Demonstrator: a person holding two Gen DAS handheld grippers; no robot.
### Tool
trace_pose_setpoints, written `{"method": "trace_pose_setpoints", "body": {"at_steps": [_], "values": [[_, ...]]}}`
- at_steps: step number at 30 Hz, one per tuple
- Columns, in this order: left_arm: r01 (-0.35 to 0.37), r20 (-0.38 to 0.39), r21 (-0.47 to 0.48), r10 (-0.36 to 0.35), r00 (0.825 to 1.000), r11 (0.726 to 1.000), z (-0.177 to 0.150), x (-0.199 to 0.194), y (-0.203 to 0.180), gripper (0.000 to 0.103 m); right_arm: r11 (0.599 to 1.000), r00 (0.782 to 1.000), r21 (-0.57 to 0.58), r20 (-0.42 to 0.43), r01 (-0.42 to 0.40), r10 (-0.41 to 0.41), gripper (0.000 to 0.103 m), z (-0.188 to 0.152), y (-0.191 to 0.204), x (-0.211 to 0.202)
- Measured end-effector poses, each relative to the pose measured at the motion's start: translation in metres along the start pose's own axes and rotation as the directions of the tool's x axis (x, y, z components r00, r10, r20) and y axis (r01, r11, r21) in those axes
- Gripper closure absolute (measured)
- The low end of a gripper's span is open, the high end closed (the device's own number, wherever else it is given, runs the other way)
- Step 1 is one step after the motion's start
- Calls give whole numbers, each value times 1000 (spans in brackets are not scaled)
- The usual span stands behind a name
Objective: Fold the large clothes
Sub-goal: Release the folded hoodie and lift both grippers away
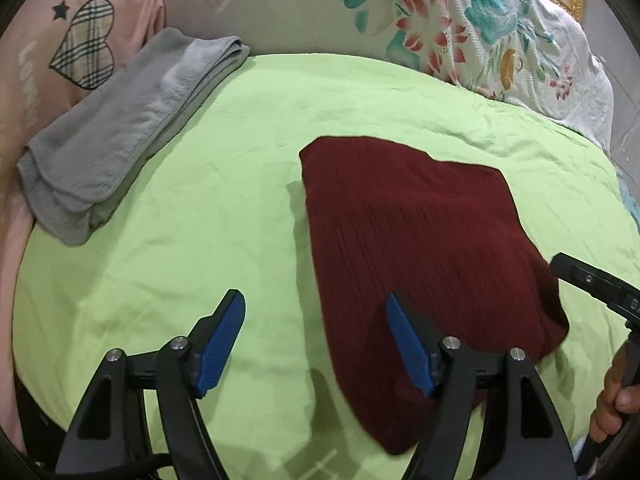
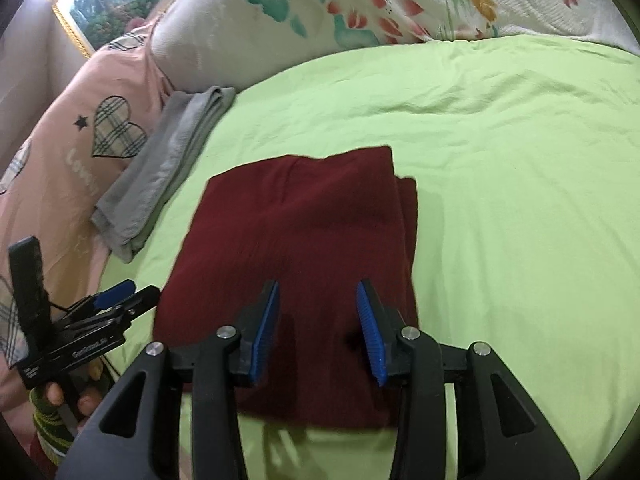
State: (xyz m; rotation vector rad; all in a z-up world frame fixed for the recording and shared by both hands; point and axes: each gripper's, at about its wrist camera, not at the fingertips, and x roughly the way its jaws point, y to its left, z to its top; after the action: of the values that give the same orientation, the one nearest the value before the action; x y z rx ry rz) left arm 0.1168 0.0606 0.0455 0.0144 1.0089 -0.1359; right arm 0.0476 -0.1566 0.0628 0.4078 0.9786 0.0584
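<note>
Left gripper (image 1: 316,312) points steeply downward, its two blue-padded fingers (image 1: 222,344) spread wide apart with nothing between them. Right gripper (image 2: 318,304) is likewise pitched downward, its blue pads (image 2: 370,332) set at a moderate gap, parted and not pressing on anything. In the right wrist view the left gripper appears at lower left, grasped from below by the left hand (image 2: 66,398). In the left wrist view the right hand (image 1: 614,404) curls around its handle at the lower right edge.
</note>
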Motion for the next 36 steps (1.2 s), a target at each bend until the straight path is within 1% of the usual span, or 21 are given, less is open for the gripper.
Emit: {"method": "trace_pose_setpoints", "body": {"at_steps": [4,6,10,14,19,22,25,29,31,34,36], "values": [[2,-9,8,-2,1000,1000,-21,-15,0,26,1000,1000,-10,11,-16,16,60,-19,7,-18],[3,-15,11,-3,1000,1000,-34,-20,-1,25,1000,1000,-22,9,-19,19,54,-28,12,-23],[-1,-11,16,1,1000,1000,-51,-28,-4,25,999,1000,-37,3,-21,21,53,-47,16,-30],[6,0,23,-6,1000,1000,-56,-37,-2,24,1000,1000,-27,-19,-14,13,52,-62,14,-31],[-6,11,38,6,1000,999,-62,-46,0,22,1000,999,-25,-39,-5,4,51,-78,12,-36],[-25,14,54,24,1000,998,-70,-49,1,21,999,999,-47,-42,15,-17,44,-85,15,-40],[-23,3,52,23,1000,998,-75,-49,5,21,998,998,-56,-50,25,-28,43,-92,14,-42],[-20,-16,50,21,1000,999,-83,-45,9,21,998,997,-60,-61,35,-39,42,-95,13,-41],[-5,-28,39,6,1000,999,-84,-42,12,21,997,997,-64,-62,31,-35,42,-93,13,-40],[20,-33,12,-19,999,1000,-80,-39,18,21,997,999,-64,-42,30,-32,42,-78,14,-37],[18,-27,1,-18,999,1000,-77,-38,22,21,998,999,-54,-28,32,-34,42,-65,12,-32]]}}
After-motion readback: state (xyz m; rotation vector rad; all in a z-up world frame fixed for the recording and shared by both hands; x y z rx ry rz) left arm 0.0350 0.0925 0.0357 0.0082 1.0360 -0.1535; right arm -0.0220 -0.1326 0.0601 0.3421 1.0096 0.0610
